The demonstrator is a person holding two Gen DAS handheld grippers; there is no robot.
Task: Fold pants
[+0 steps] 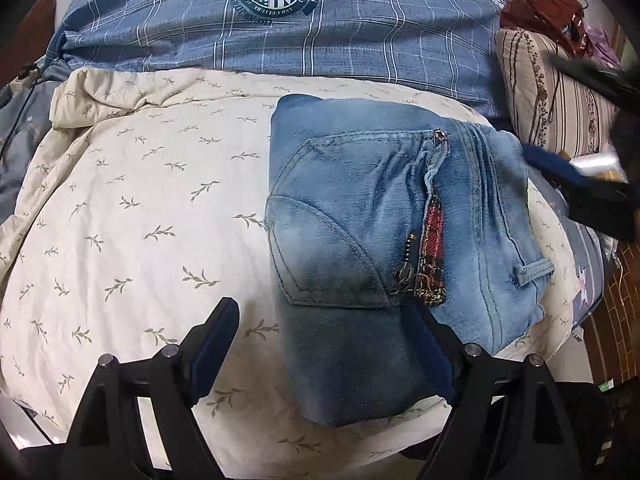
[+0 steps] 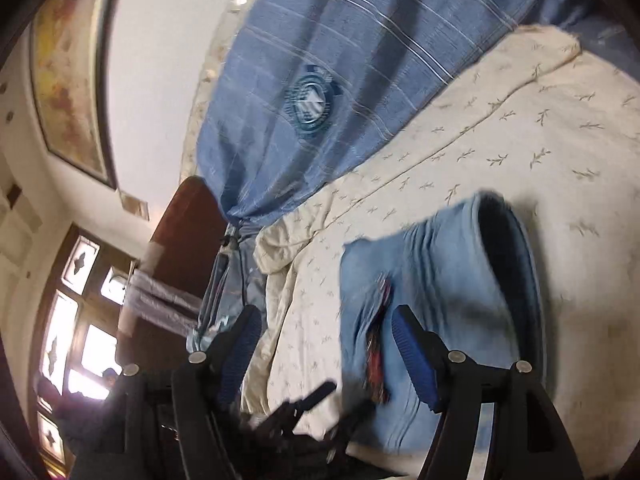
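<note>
The light blue jeans (image 1: 384, 216) lie folded into a compact bundle on the cream leaf-print bedspread (image 1: 140, 208), back pocket and zipper up. My left gripper (image 1: 320, 344) is open and empty, hovering just above the near edge of the bundle. My right gripper shows in the left wrist view (image 1: 576, 184) at the far right, beside the bundle, blurred. In the right wrist view the right gripper (image 2: 324, 340) is open and empty, tilted, with the jeans (image 2: 440, 280) below its right finger. The left gripper (image 2: 304, 412) appears there as a dark blur.
A blue plaid duvet (image 1: 304, 32) with a round crest lies behind the jeans. A striped pillow (image 1: 552, 100) with dark red items on top sits at the right. The bed's edge runs along the bottom. A wooden headboard (image 2: 184, 232) and windows (image 2: 76, 328) show in the right wrist view.
</note>
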